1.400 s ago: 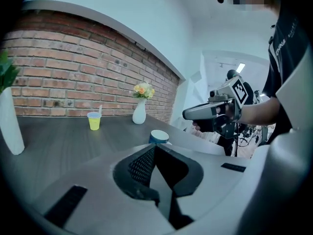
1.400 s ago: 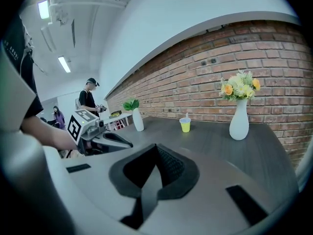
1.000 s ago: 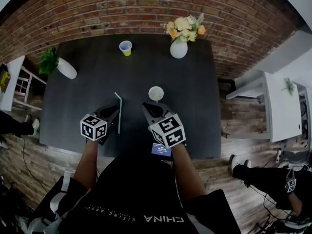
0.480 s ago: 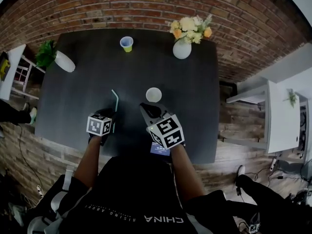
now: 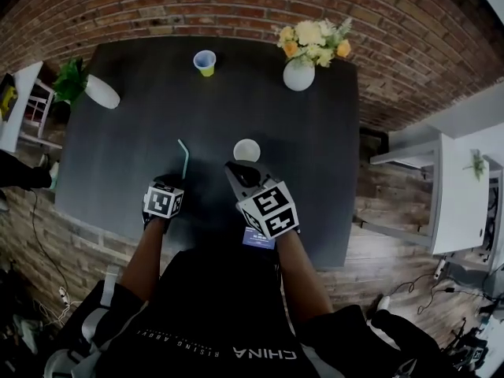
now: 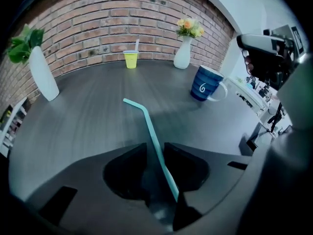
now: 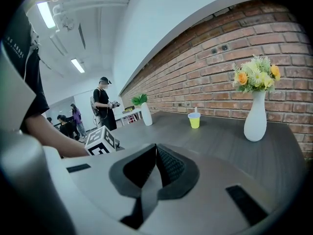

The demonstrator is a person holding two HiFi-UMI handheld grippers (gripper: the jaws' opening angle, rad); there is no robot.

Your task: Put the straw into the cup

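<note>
None of the task is done yet. The teal straw (image 6: 149,124) lies flat on the dark table (image 6: 88,111), bent end pointing away, with its near end between the jaws of the left gripper (image 6: 154,151). Those jaws have just been opening and stand wide apart, one on either side of the straw but not pressing it (bracketed, then, not held). The blue mug (image 6: 203,84), the nearest cup, stands upright to the right of the straw, apart from it, with no straw in it. A yellow cup (image 6: 130,60) far back by the brick wall already has something straw-like in it. The right gripper (image 7: 156,155) hovers just beside the mug, its jaws closed together on nothing. I judge that what is left is to clamp the straw, lift it, carry it over and drop it in.
</note>
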